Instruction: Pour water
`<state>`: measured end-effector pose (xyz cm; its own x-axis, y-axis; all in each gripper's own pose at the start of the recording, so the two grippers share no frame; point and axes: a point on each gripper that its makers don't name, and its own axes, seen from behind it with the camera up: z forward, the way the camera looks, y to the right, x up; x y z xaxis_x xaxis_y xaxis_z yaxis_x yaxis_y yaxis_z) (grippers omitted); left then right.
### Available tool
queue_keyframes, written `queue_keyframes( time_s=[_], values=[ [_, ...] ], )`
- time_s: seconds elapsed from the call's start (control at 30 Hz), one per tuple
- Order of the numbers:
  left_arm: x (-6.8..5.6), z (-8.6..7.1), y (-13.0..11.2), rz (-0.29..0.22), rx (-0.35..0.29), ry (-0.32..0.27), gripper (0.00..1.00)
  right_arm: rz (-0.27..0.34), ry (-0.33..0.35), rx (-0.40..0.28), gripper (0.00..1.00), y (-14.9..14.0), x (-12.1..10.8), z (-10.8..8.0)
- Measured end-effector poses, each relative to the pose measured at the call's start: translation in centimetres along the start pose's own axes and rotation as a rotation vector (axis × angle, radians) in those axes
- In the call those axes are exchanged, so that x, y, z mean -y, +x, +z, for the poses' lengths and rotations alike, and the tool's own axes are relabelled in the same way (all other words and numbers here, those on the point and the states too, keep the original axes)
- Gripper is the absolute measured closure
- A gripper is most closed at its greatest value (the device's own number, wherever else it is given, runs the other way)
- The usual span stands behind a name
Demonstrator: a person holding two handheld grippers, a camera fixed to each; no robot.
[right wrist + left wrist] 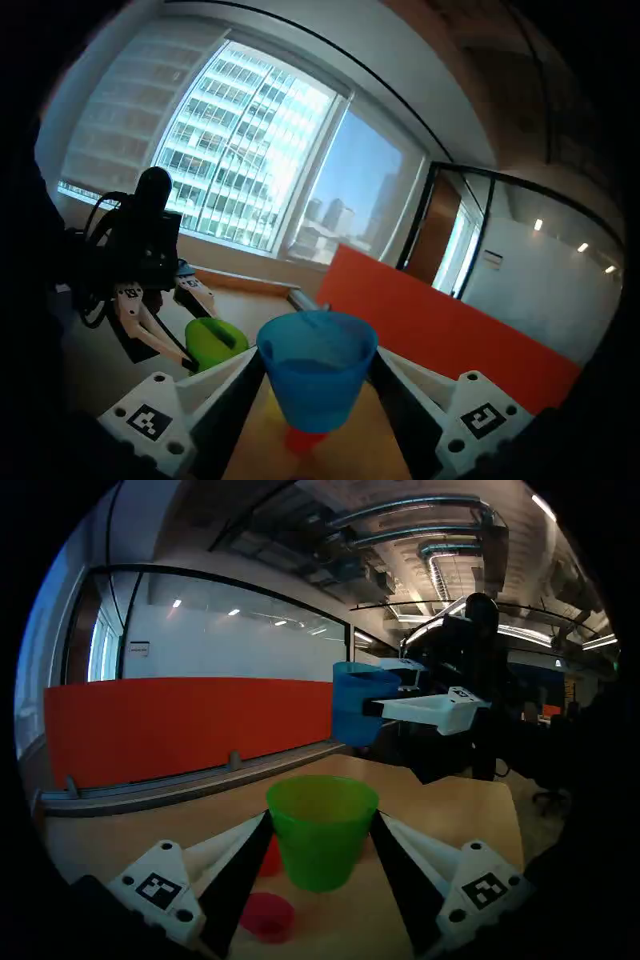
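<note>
A green cup (322, 832) stands upright between the fingers of my left gripper (322, 820), which is shut on it just above the wooden table (448, 808). Up and to the right, my right gripper (370, 708) holds a blue cup (358, 704) in the air, roughly upright. In the right gripper view the blue cup (318, 372) sits clamped in my right gripper (318, 356), with water showing inside it. Farther off to the left, my left gripper (204, 340) grips the green cup (212, 340).
A red cup (270, 856) stands behind my left finger and a red round piece (268, 916) lies on the table in front. A red object (304, 440) shows under the blue cup. An orange partition (184, 724) borders the table's far side.
</note>
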<state>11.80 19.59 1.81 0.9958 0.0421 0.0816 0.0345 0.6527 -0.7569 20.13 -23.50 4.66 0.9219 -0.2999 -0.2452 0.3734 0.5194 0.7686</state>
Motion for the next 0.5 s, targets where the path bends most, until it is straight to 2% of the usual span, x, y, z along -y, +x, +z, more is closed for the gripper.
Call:
queue_keyframes(
  time_s=[0.5],
  values=[
    [-0.6,-0.2,0.3,0.010,-0.005,-0.016,0.15,-0.122,0.007,-0.003,0.11,2.0,-0.7,1.4]
  ],
)
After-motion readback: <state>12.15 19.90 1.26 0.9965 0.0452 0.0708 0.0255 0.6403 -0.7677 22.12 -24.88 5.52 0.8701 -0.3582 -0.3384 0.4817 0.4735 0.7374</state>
